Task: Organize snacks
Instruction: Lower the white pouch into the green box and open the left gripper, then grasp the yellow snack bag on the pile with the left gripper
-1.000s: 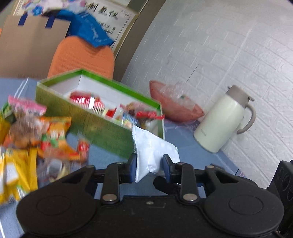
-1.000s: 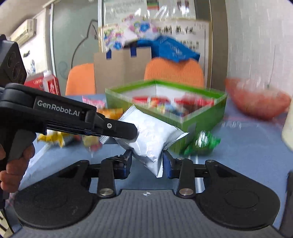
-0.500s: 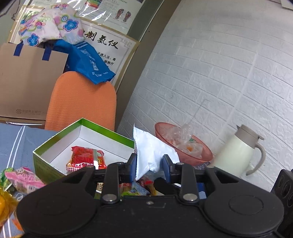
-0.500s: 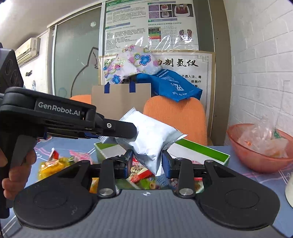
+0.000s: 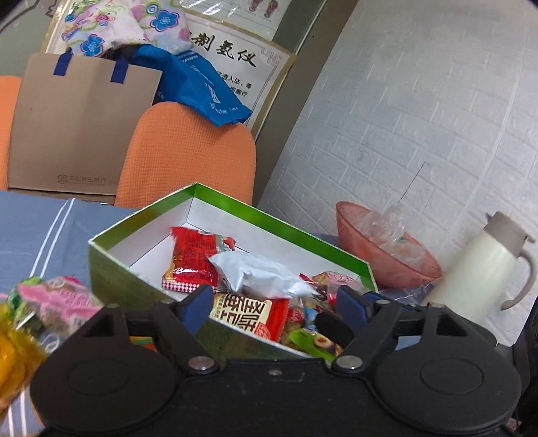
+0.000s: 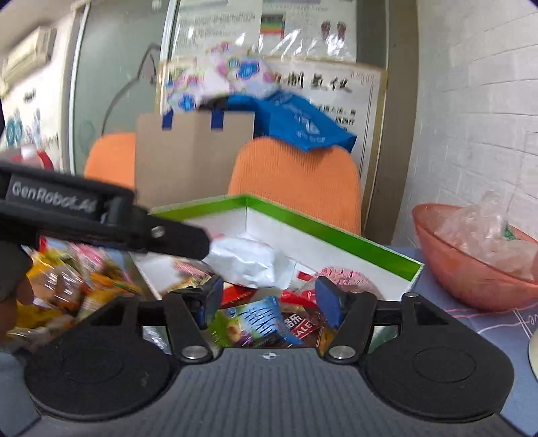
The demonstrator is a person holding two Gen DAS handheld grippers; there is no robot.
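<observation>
Green box (image 5: 111, 269), white inside, is sitting open on the table and holding the snacks. White pouch (image 5: 259, 274) is lying in it on top of the pile, touching a red packet (image 5: 193, 259) behind it and a red-and-cream packet with big Chinese characters (image 5: 247, 314) in front. More wrappers are filling the near end: a green one (image 5: 307, 341), and in the right wrist view a blue packet (image 6: 260, 317) and a dark red one reading "ALE" (image 6: 301, 327).

Left gripper (image 5: 272, 304) is hanging over the box's near wall, jaws spread wide, nothing between them. Right gripper (image 6: 269, 297) is doing the same, jaws parted and empty, pouch (image 6: 250, 260) lying just beyond its fingertips. Left tool body is crossing the right wrist view, reading "GenRobot.AI".

Loose snacks (image 5: 50, 299) are piling up on the table left of the box, blurred. Pink bowl (image 5: 380, 262) with clear plastic bags in it is sitting right of the box, cream thermal jug (image 5: 477, 269) beside it.

Table is wearing a blue-grey cloth with white stripes (image 5: 40, 228). Orange chairs (image 5: 188, 154) are standing behind it, brown paper bag with blue handles (image 5: 77, 127) between them, blue bag (image 5: 201, 87) and floral cloth (image 5: 111, 23) on top. Framed poster (image 5: 235, 57) carrying large Chinese calligraphy; white brick wall (image 5: 420, 117) on the right.
</observation>
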